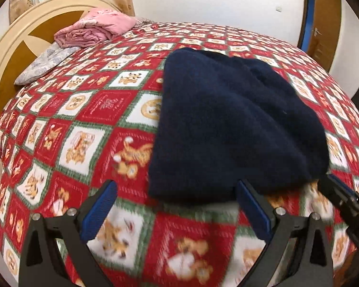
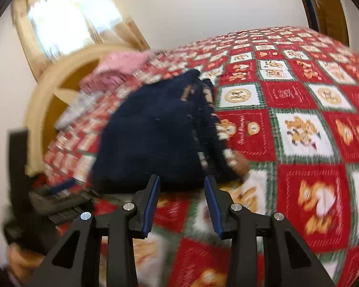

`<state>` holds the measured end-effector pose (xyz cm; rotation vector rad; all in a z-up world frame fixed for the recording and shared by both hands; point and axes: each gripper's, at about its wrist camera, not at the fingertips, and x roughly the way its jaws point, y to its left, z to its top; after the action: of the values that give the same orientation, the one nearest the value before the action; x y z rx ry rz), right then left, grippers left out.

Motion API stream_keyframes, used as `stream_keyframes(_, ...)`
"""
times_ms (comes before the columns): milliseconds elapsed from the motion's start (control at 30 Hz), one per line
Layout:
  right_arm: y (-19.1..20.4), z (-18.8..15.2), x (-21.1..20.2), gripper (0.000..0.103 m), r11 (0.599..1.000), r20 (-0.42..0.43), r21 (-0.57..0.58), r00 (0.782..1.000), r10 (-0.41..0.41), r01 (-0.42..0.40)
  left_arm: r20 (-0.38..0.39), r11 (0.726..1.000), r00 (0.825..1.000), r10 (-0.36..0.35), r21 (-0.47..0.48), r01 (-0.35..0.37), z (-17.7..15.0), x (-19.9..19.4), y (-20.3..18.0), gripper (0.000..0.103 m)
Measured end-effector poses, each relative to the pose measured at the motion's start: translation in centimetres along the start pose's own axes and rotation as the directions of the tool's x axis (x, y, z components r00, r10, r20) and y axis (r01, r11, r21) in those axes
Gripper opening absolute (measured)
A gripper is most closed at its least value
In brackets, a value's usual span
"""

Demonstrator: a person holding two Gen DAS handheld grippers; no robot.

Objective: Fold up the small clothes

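Observation:
A folded navy blue knit garment (image 1: 237, 124) lies on the red patterned bedspread (image 1: 83, 129). My left gripper (image 1: 177, 189) is open and empty, its jaws wide apart just before the garment's near edge. In the blurred right wrist view the same garment (image 2: 153, 134) lies ahead, and my right gripper (image 2: 182, 181) is open and empty, its tips at the garment's near edge. The right gripper also shows at the right edge of the left wrist view (image 1: 342, 198), next to the garment's right corner.
A pink folded blanket (image 1: 95, 27) and a grey floral pillow (image 1: 43, 64) lie by the cream headboard (image 1: 9, 47). A wooden door (image 1: 323, 24) stands beyond the bed. Curtains and a window (image 2: 67, 21) are behind the headboard.

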<state>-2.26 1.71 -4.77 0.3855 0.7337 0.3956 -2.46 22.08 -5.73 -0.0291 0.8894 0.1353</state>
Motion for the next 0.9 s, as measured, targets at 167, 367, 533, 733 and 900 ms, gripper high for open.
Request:
stream_keyframes(167, 0.2, -0.2, -4.5, 0.040, 0.986, 0.092, 0.136, 0.992, 0.084, -0.096, 0.039, 0.999, 0.999, -0.028, 0.020, 0.027, -2.0, -3.2, -0.9, 0.101)
stream_keyframes(367, -0.4, -1.1, -7.8, 0.040, 0.918, 0.070, 0.304, 0.967, 0.245, -0.255, 0.102, 0.995, 0.990, -0.098, -0.004, 0.099, -3.1, -7.6, -1.4, 0.101)
stream_keyframes(533, 2.0, -1.3, -11.3, 0.040, 0.988, 0.030, 0.152, 1.000, -0.004, -0.001, 0.174, 0.994, 0.979, -0.108, 0.014, 0.108, -3.5, -11.1, -1.1, 0.103)
stream_keyframes(733, 6.8, -1.1, -16.2, 0.040, 0.990, 0.011, -0.039, 0.991, -0.134, 0.134, 0.271, 0.996, 0.960, -0.072, 0.069, 0.056, -4.3, -14.8, -1.3, 0.103)
stream_keyframes(900, 10.2, -1.4, -20.6, 0.040, 0.968, 0.124, -0.157, 0.976, -0.177, 0.195, 0.278, 0.991, 0.959, 0.063, 0.095, -0.093, -4.8, -16.6, -1.7, 0.103)
